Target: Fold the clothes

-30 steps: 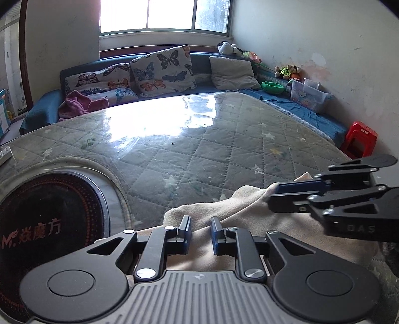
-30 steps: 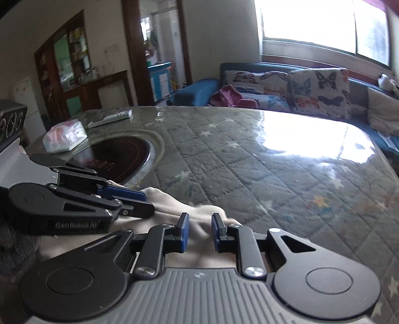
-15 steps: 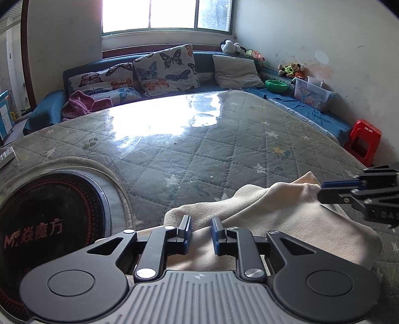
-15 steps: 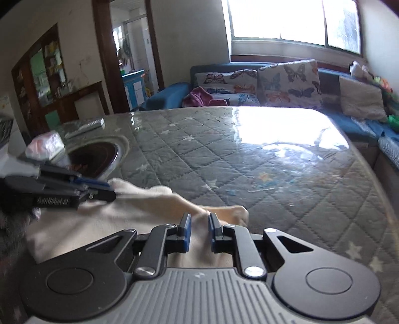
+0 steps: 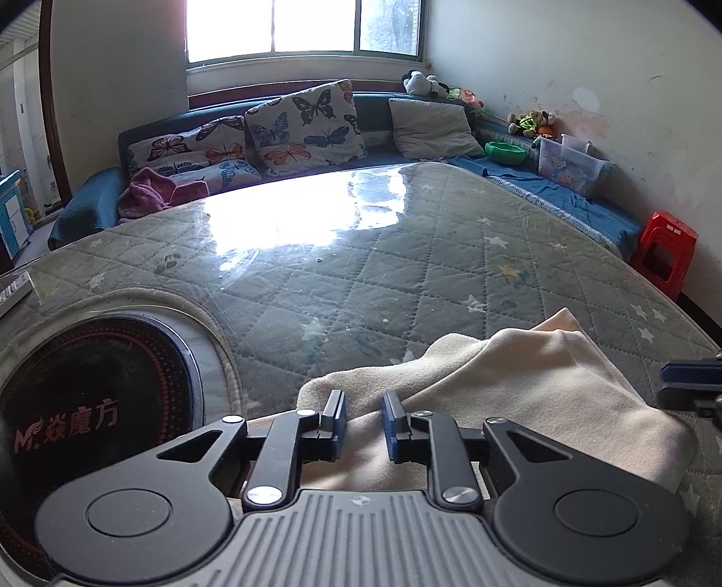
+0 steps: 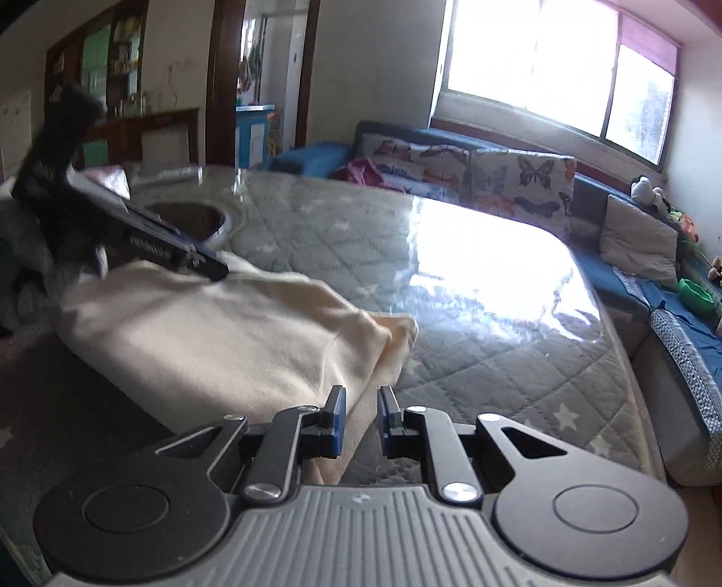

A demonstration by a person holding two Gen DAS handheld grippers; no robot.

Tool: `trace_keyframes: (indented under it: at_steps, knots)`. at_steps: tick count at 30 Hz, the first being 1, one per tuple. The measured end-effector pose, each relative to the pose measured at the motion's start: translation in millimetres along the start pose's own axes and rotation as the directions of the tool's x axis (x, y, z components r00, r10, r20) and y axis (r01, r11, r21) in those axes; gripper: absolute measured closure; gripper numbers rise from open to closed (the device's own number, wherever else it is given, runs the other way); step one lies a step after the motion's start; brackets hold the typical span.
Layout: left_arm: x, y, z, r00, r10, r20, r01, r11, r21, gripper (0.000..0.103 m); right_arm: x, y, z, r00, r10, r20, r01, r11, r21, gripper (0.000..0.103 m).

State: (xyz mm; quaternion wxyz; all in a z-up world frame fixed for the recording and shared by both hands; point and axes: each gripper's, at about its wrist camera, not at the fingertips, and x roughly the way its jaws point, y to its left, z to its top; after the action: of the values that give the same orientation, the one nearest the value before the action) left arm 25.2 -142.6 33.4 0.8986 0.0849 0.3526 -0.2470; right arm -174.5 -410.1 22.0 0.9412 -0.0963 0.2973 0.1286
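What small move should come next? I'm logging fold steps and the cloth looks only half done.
Probably close the left hand-held gripper on the cream fleece cloth. Its jaws stand apart over the bunched near edge, the right hand-held gripper is open too, and the cloth lies rumpled on the quilted grey table cover.

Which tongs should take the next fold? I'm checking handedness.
Probably the left tongs: their pads straddle the cream garment, over its bulk. The right tongs sit at its edge, partly over the table.

Daylight floods in from the window at 12 o'clock, blown out white, throwing hard glare across the table. Right view is motion-blurred at 9 o'clock; fisheye corners bend and darken.
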Motion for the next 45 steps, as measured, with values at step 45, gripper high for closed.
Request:
trace_keyframes:
  at_steps: [45]
  knots:
    - [-118,15,-75,0.989,-0.074,0.127,0.093,0.984,-0.151,0.081,18,73,20,0.929,0.37,-0.017,-0.37,0.923,-0.105,0.09]
